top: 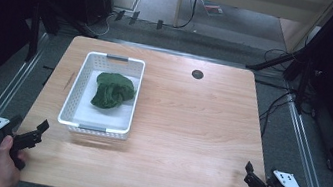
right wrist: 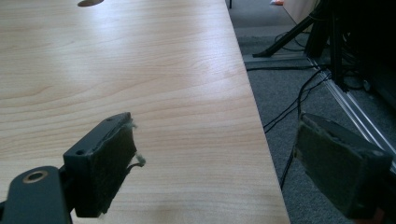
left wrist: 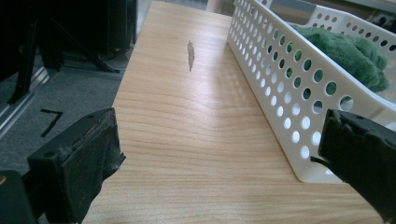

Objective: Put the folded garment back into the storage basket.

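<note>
A crumpled green cloth [top: 113, 91] lies inside the white basket [top: 70, 99] at 10 o'clock on the table [top: 189, 127]. The left gripper [top: 36, 132], fingers spread wide and empty, sits just beside the basket's near corner; the right gripper [top: 249, 170], likewise wide and empty, is well apart at 4 o'clock.

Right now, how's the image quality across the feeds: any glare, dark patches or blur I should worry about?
High view: the table is evenly lit, the surroundings fall into deep shadow, and the green cloth in the white basket reads clearly. Left gripper view: sharp on the basket wall, soft on the near jaws. Right gripper view: a pale sheen of glare across the wood, with blurred near jaws.
</note>
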`<action>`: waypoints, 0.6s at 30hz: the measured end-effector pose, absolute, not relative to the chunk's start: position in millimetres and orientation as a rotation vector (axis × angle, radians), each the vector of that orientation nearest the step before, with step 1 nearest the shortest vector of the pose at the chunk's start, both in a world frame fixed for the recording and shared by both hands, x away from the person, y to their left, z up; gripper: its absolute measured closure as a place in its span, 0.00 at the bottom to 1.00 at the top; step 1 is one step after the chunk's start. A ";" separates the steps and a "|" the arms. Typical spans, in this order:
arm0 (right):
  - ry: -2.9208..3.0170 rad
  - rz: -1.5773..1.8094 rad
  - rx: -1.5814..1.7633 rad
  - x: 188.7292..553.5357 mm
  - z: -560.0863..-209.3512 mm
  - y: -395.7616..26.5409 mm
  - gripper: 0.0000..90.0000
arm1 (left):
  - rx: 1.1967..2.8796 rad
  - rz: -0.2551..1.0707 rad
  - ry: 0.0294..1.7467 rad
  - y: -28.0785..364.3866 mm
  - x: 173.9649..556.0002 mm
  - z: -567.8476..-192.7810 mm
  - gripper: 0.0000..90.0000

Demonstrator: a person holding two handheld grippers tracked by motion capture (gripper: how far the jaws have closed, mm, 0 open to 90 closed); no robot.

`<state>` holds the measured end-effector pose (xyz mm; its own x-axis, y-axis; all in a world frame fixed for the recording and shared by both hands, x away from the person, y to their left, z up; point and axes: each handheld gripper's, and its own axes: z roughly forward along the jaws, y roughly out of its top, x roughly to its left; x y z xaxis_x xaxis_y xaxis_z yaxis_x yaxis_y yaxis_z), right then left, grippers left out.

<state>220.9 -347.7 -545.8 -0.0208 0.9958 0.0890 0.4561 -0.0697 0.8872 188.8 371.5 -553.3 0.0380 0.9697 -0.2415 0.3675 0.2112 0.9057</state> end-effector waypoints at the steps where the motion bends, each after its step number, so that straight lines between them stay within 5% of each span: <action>1: 1.543 1.040 1.601 220.8 -545.8 -347.6 0.14 | 1.321 0.770 1.510 372.3 188.8 -553.4 0.00; 18: 1.540 1.038 1.605 221.3 -545.9 -348.4 0.14 | 1.297 0.742 1.515 374.0 189.4 -554.1 0.00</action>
<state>221.3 -348.4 -545.9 -0.0147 0.9956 0.0924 0.4591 -0.0754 0.8852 189.4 374.0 -554.1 0.0396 0.9593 -0.2797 0.3671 0.2463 0.8970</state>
